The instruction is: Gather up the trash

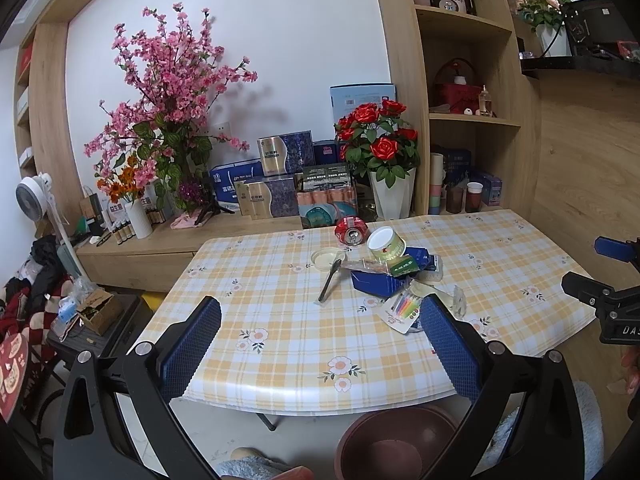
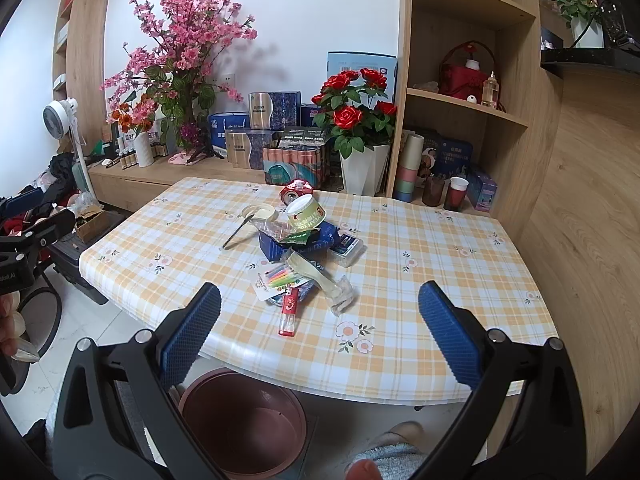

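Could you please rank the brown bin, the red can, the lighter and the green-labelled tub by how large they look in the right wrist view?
1. brown bin, by far, though it is also nearest the camera.
2. green-labelled tub.
3. red can and lighter look close: unsure, since the can lies farther away.

Trash pile mid tabletop (image 2: 400, 240): can (image 2: 295, 191) at 12 o'clock, cup (image 2: 306, 212) just before it, lid (image 2: 258, 213) and spoon (image 2: 239, 232) at 10, lighter (image 2: 289, 312) at 6, candle pack (image 2: 276, 280) behind lighter. Bin (image 2: 240, 424) on floor under near edge.
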